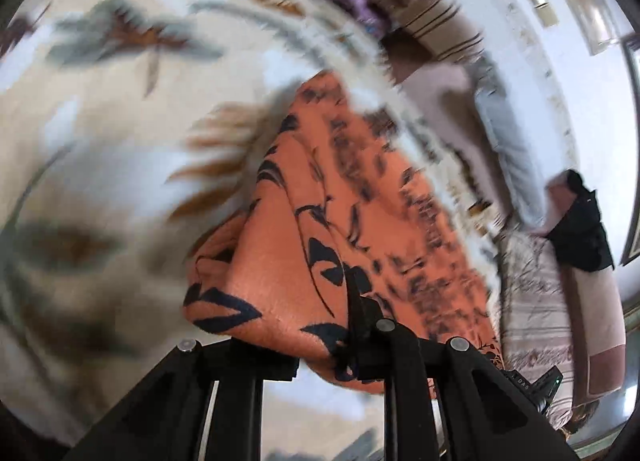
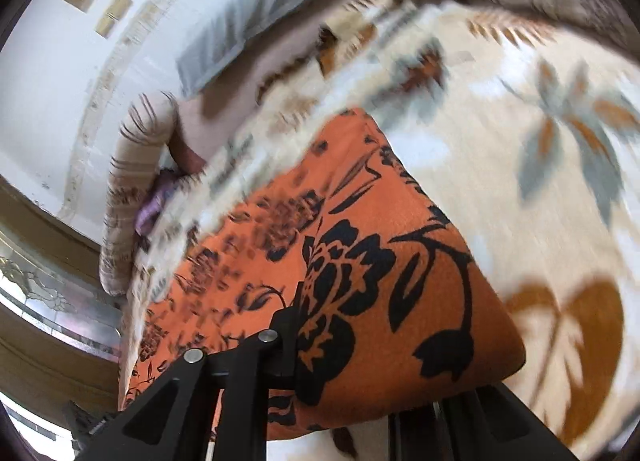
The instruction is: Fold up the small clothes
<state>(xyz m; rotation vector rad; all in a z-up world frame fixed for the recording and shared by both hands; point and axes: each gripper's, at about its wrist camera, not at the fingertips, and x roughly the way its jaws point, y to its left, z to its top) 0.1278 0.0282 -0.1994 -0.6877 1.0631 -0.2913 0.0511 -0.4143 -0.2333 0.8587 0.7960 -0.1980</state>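
Observation:
An orange garment with a black flower print (image 1: 320,213) hangs lifted above a cream floral blanket (image 1: 100,133). My left gripper (image 1: 352,325) is shut on one edge of the garment, which drapes over its fingers. In the right wrist view the same garment (image 2: 380,261) spreads wide and covers the right finger. My right gripper (image 2: 296,321) is shut on its edge. Both views are blurred by motion.
The cream blanket (image 2: 540,109) covers the bed. A grey pillow (image 2: 256,17) and brown patterned bolsters (image 2: 132,189) lie at the bed's head by a white wall. A purple cloth (image 1: 352,1) and a dark bundle (image 1: 580,221) sit near the bolsters.

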